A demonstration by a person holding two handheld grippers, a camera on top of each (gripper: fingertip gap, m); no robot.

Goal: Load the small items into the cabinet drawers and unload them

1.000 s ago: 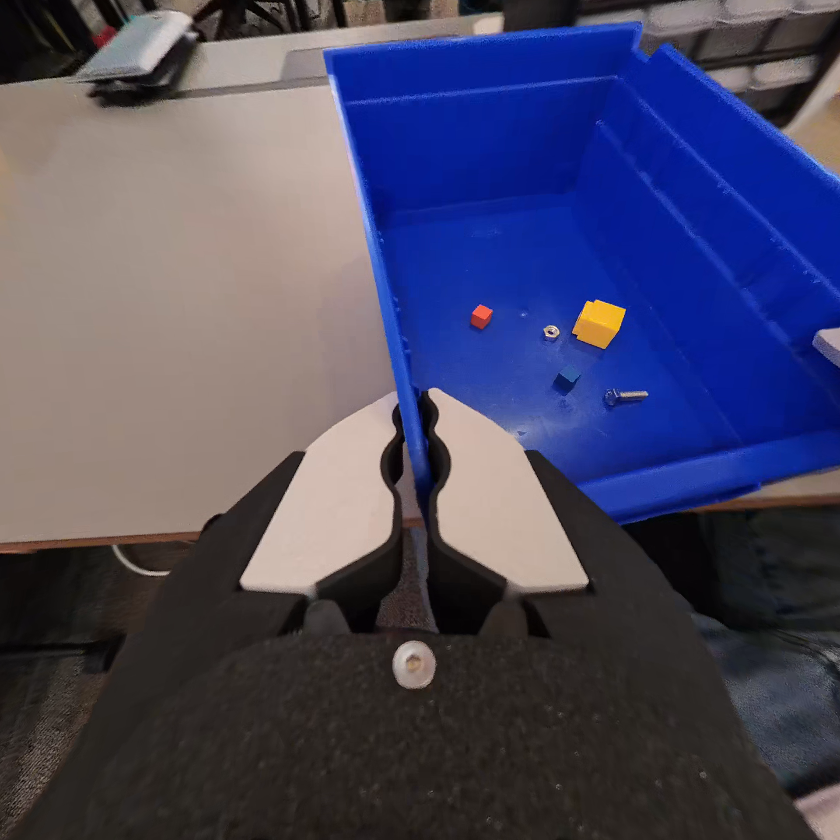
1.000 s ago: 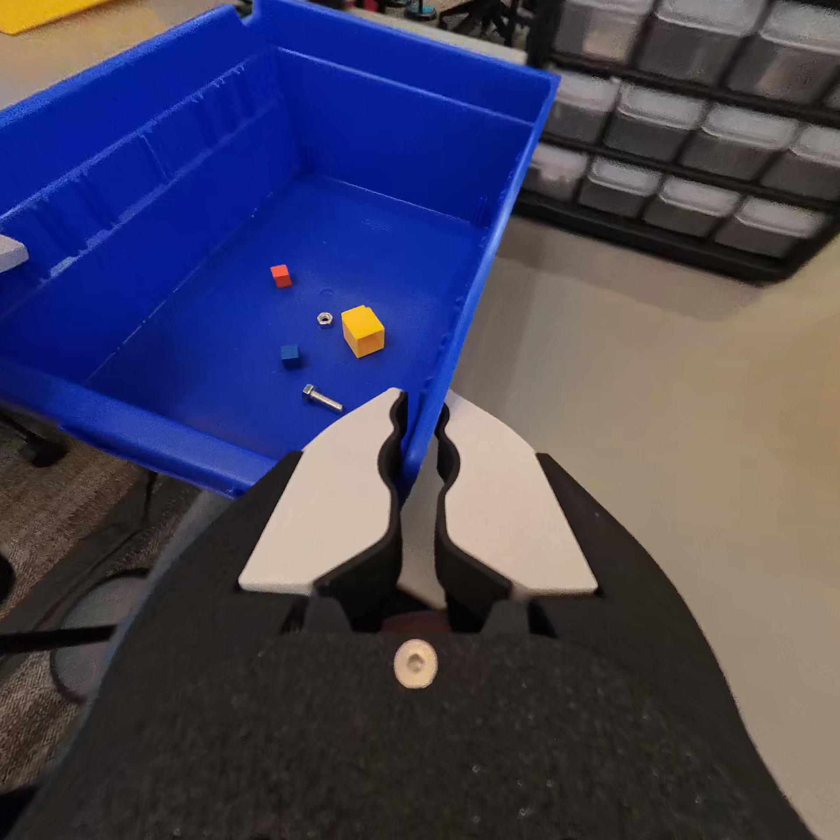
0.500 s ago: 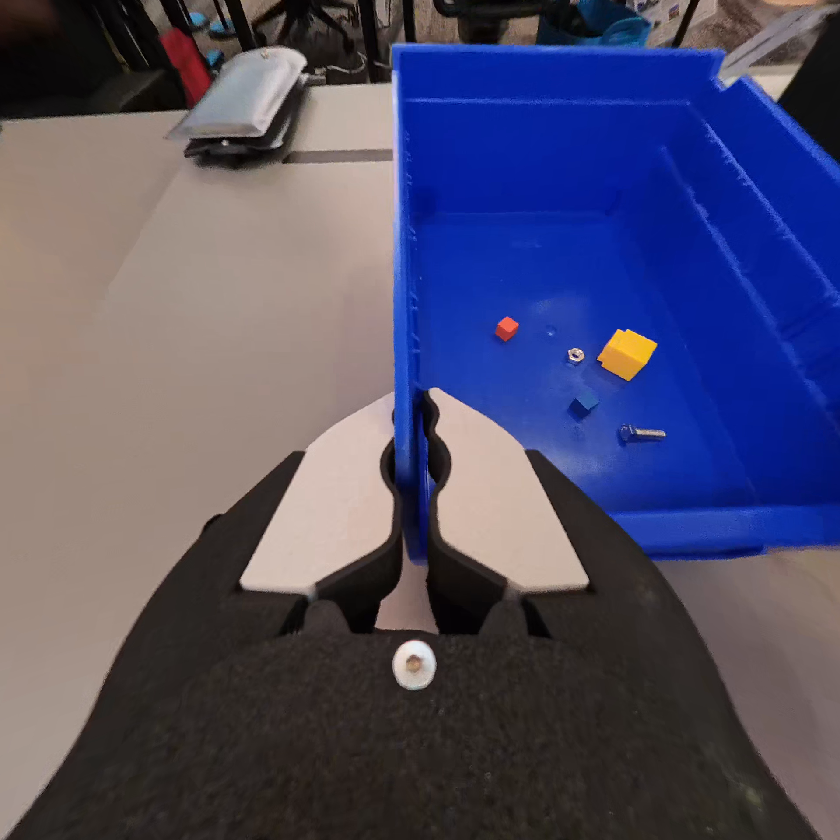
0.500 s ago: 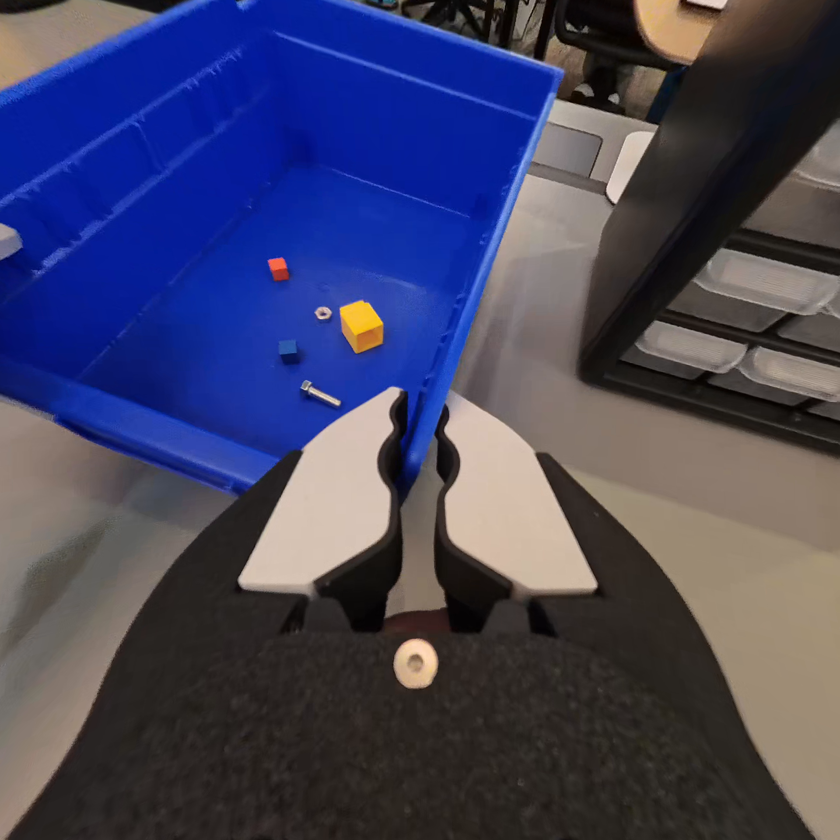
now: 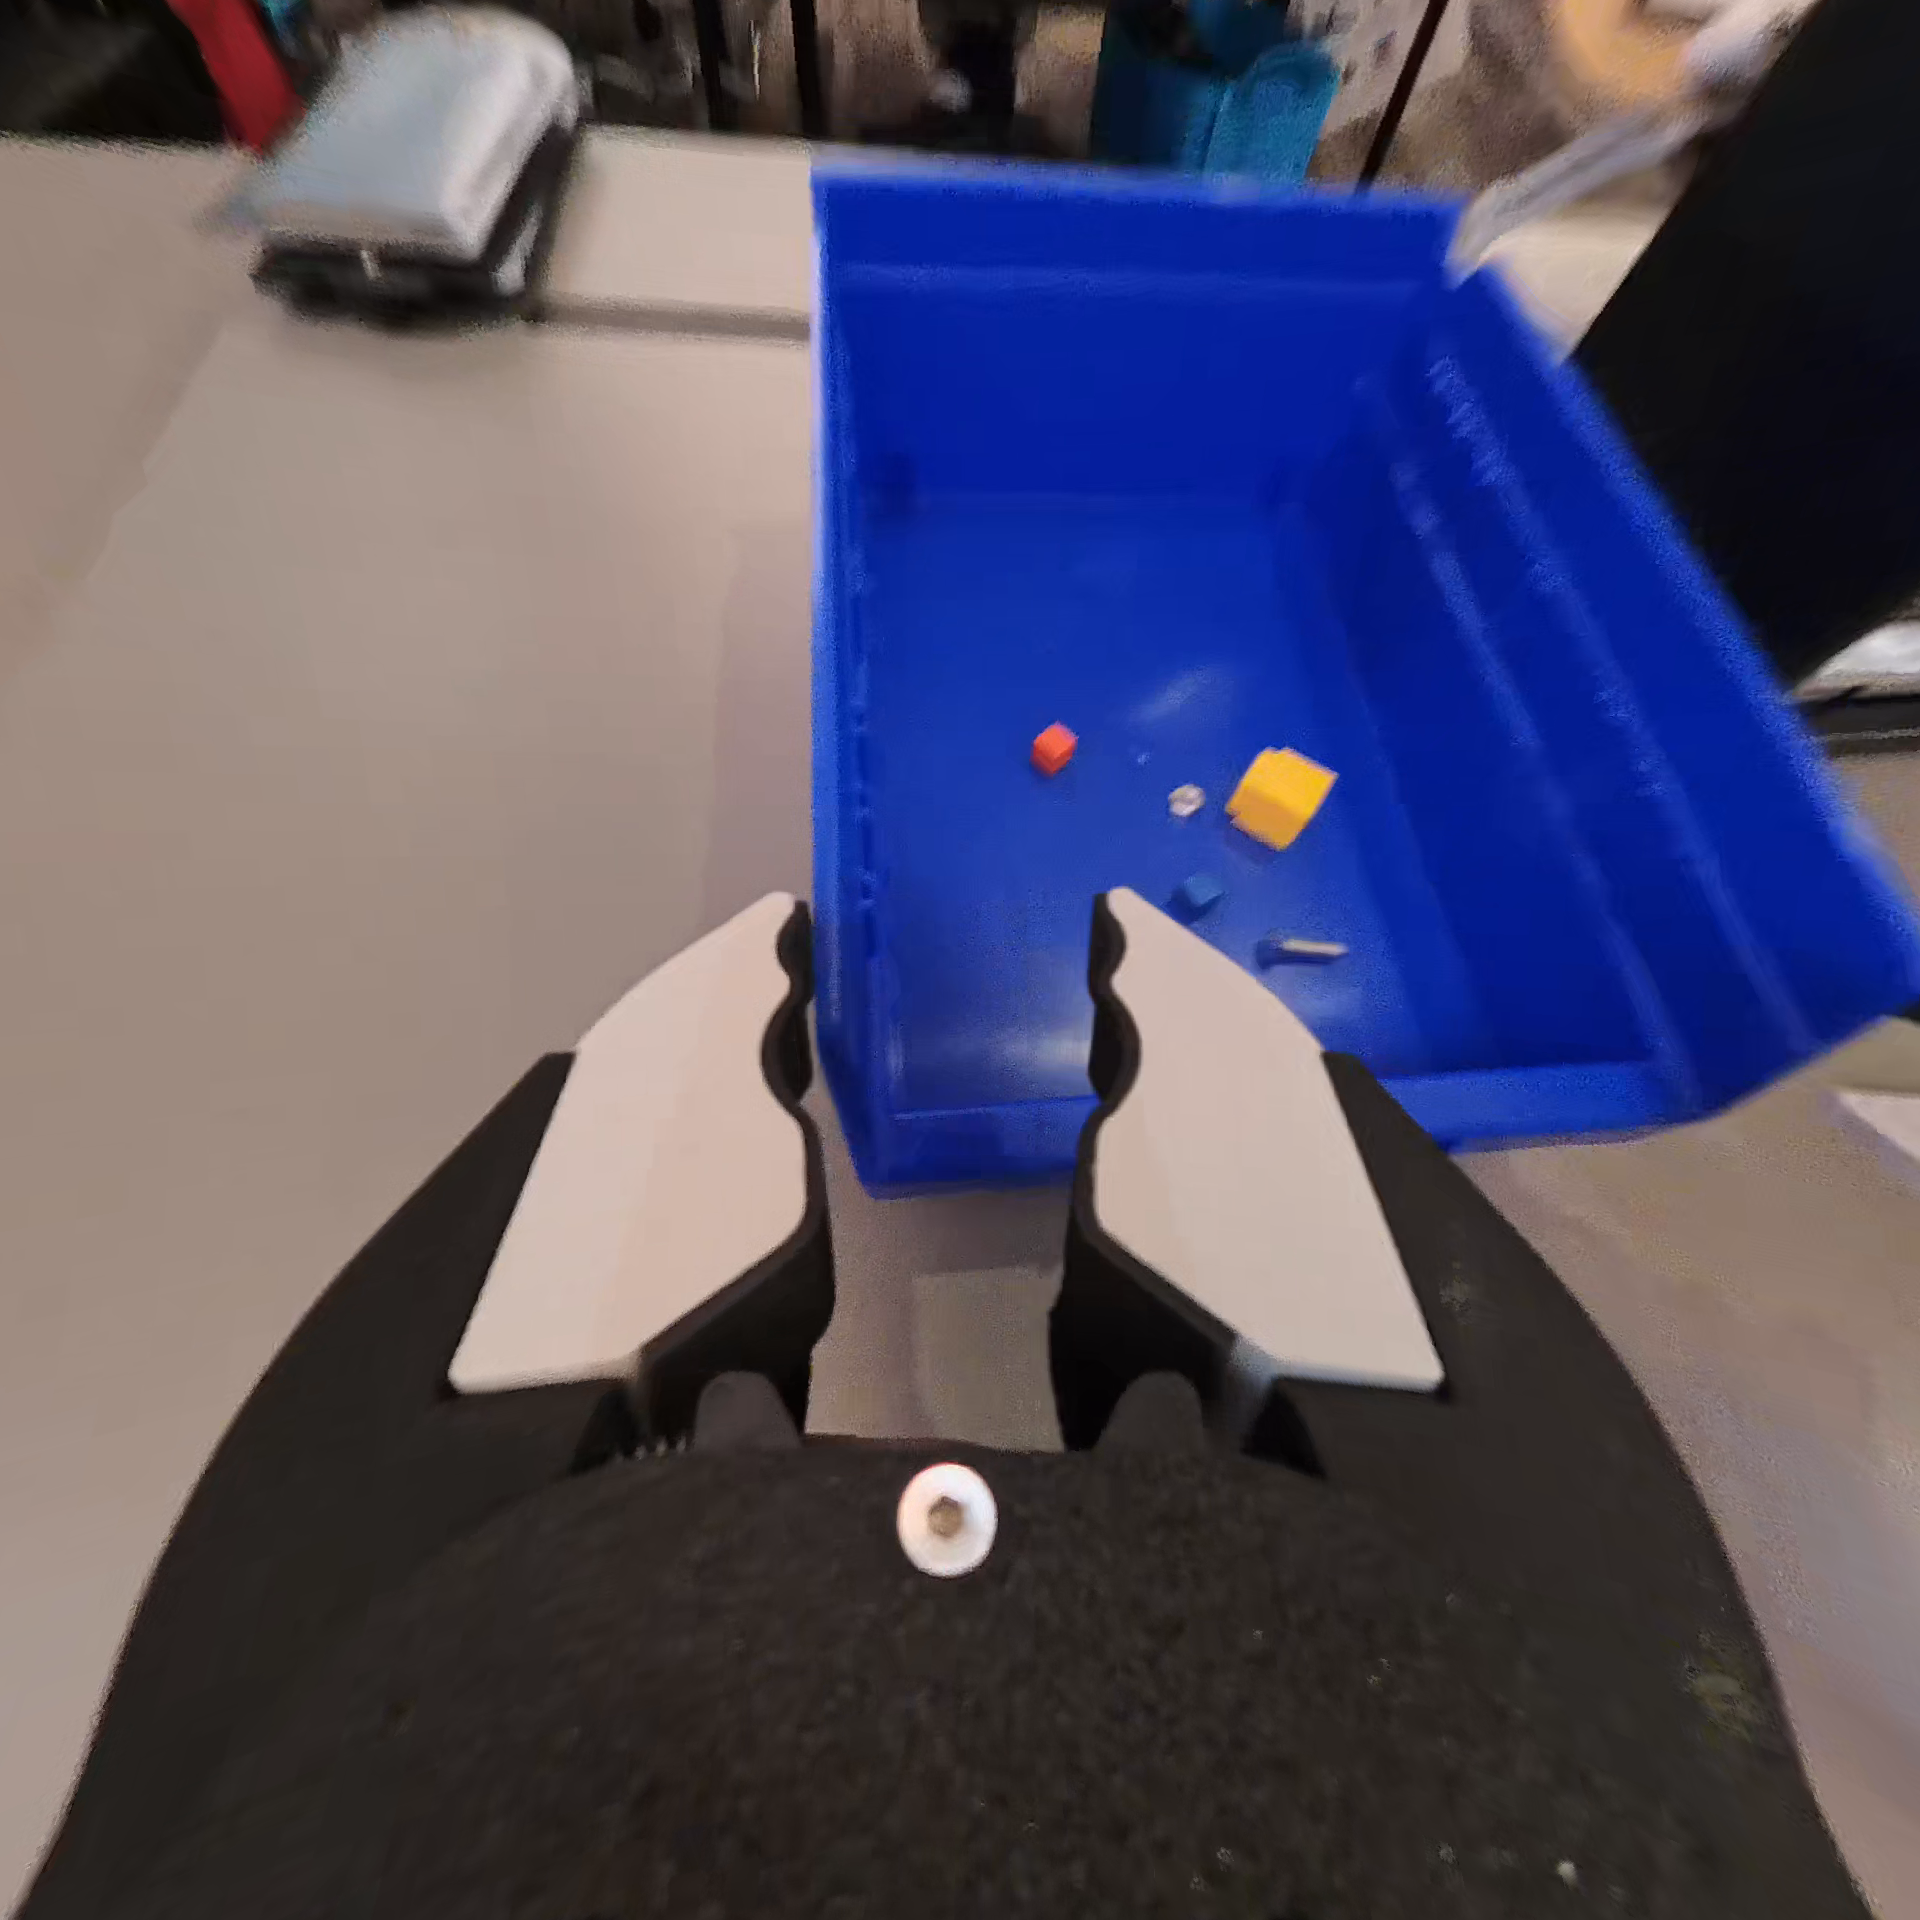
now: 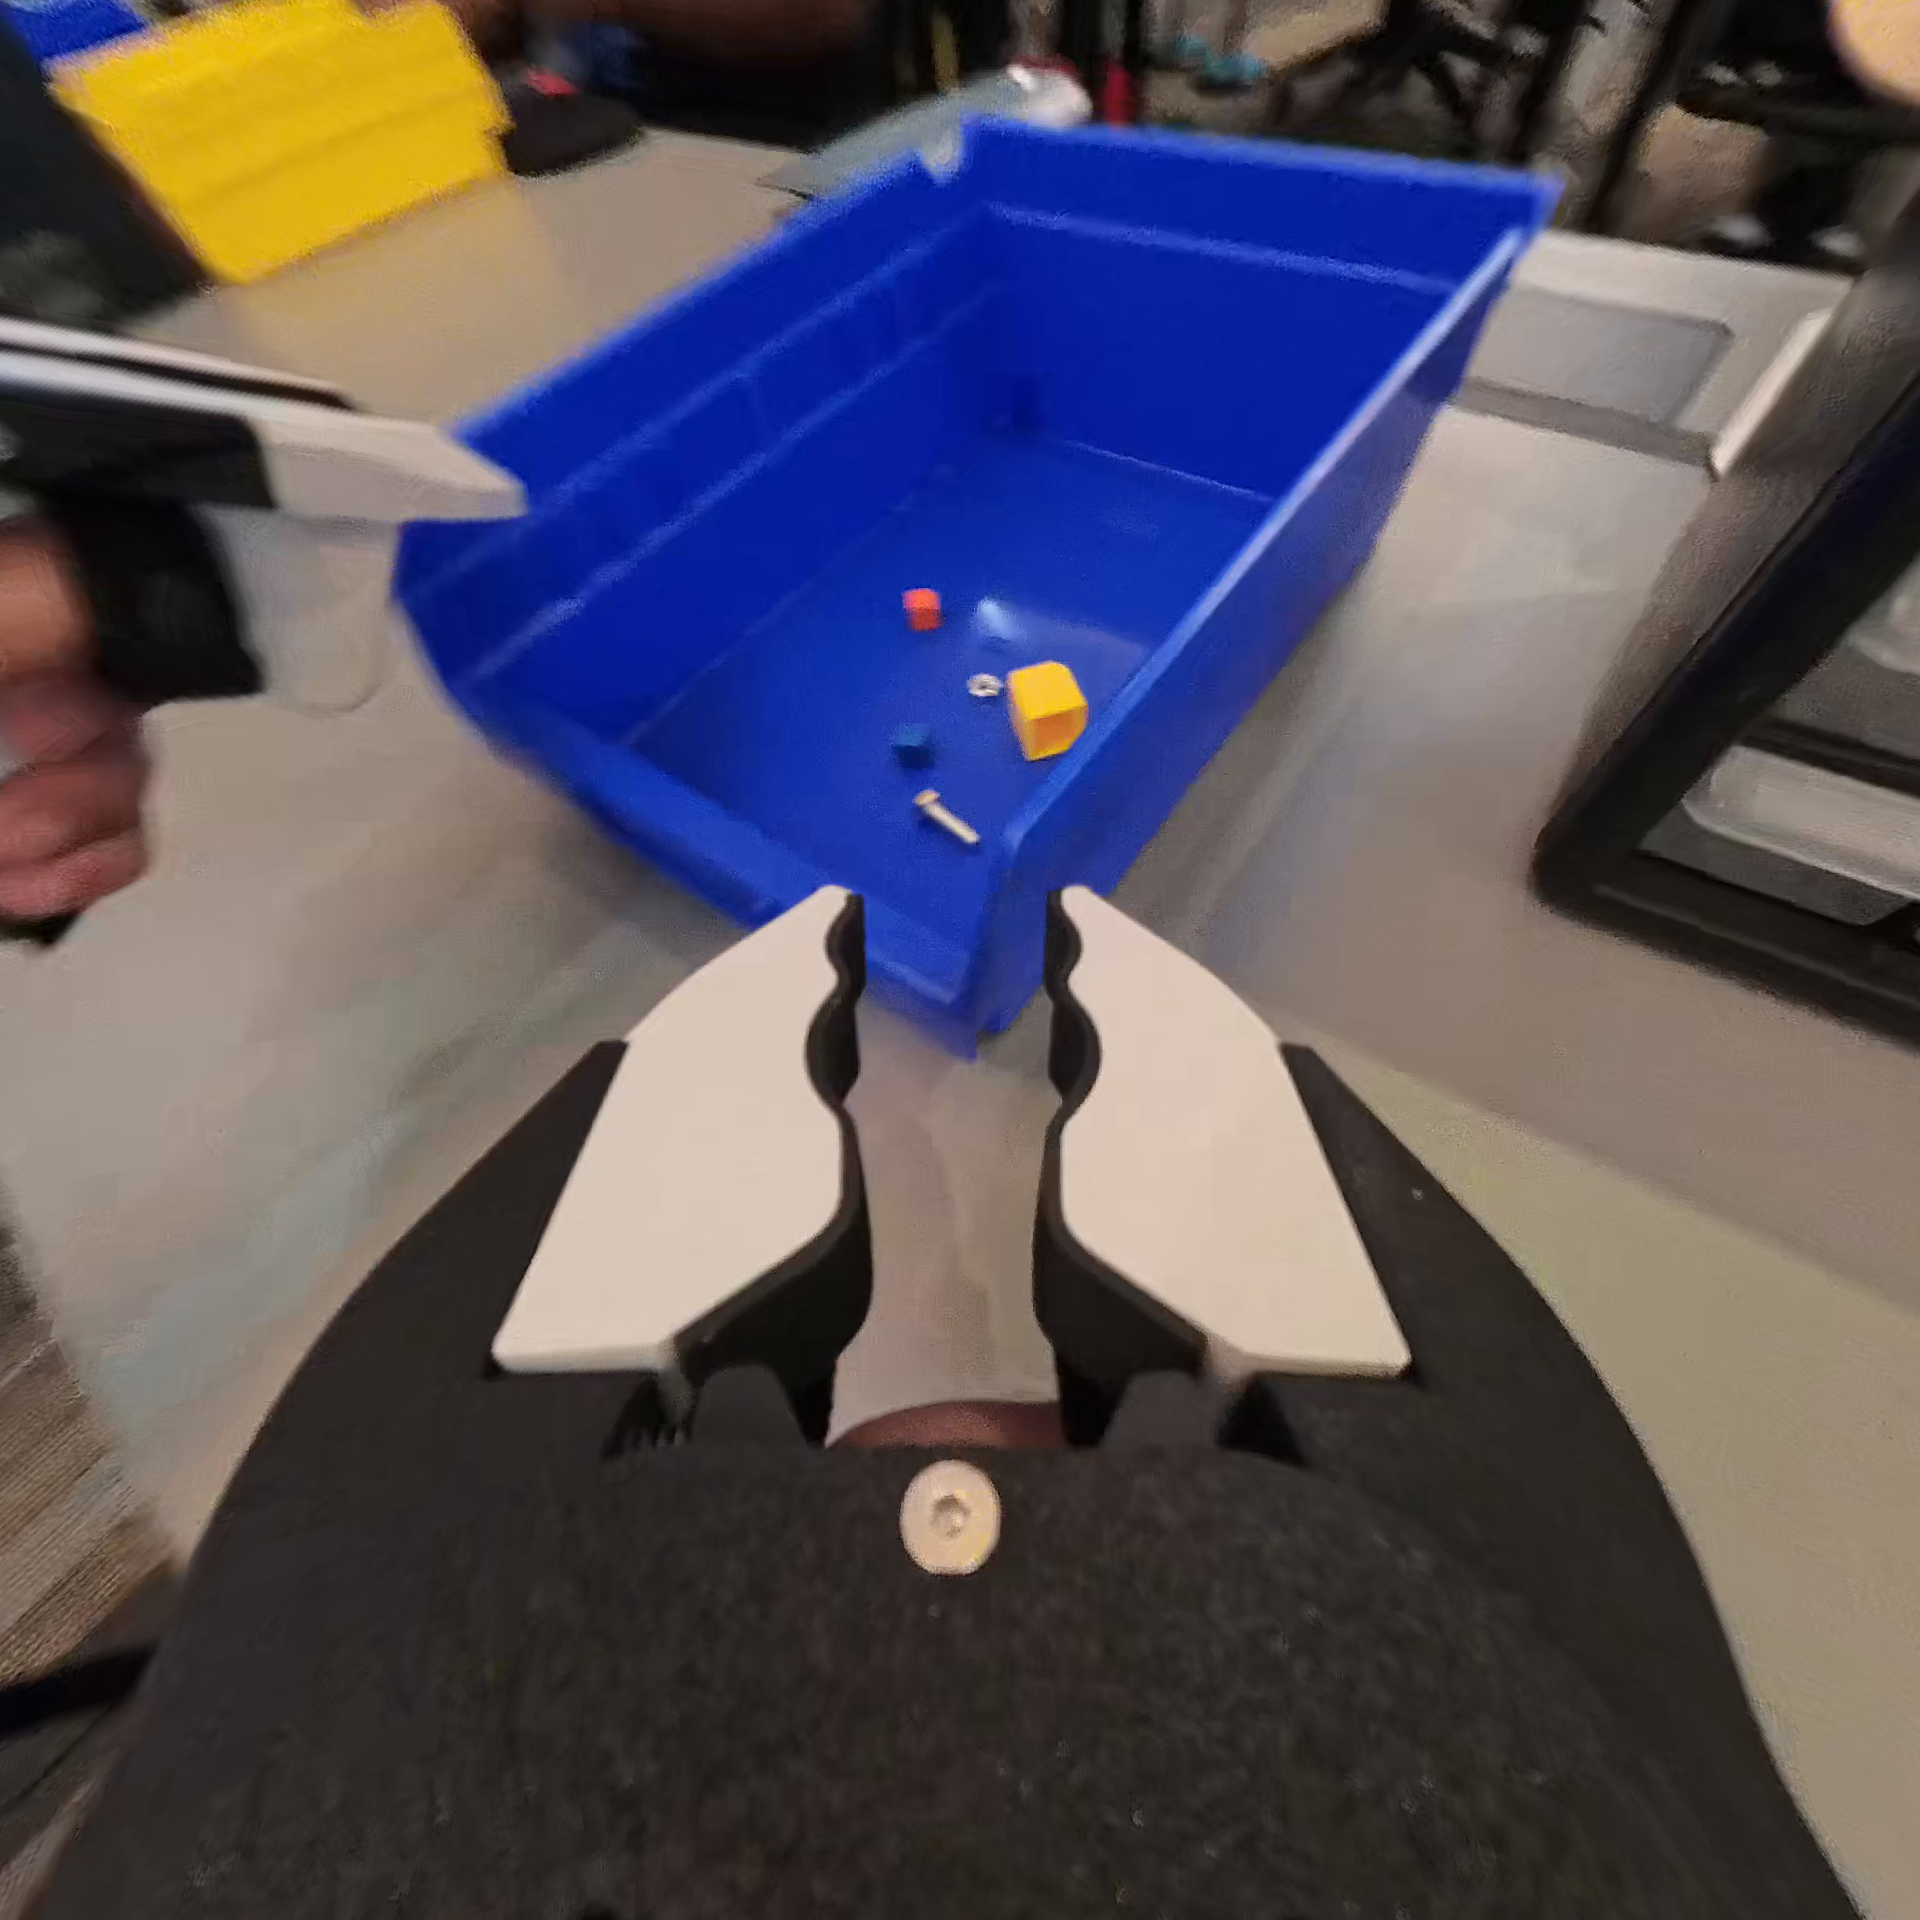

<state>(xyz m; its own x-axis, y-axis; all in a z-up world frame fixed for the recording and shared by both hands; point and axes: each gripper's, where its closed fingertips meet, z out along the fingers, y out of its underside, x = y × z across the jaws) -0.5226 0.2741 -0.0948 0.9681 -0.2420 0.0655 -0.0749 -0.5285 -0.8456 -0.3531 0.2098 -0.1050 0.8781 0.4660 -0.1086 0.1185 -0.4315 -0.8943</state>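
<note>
- Grey tabletop (image 5: pixel 416 727) under both grippers; motion blur in both views.
- Left gripper (image 5: pixel 945 920): fingers spread, holding nothing, straddling the near left corner of the blue bin (image 5: pixel 1558 644).
- Right gripper (image 6: pixel 954 909): fingers spread, empty, at the bin's (image 6: pixel 1351 436) near right corner.
- Ahead on the bin floor: screw (image 6: pixel 945 817), blue cube (image 6: pixel 911 744), nut (image 6: pixel 982 685), yellow cube (image 6: pixel 1047 709), red cube (image 6: pixel 922 608).
- Beyond, right of the right gripper: black drawer cabinet (image 6: pixel 1787 727).
</note>
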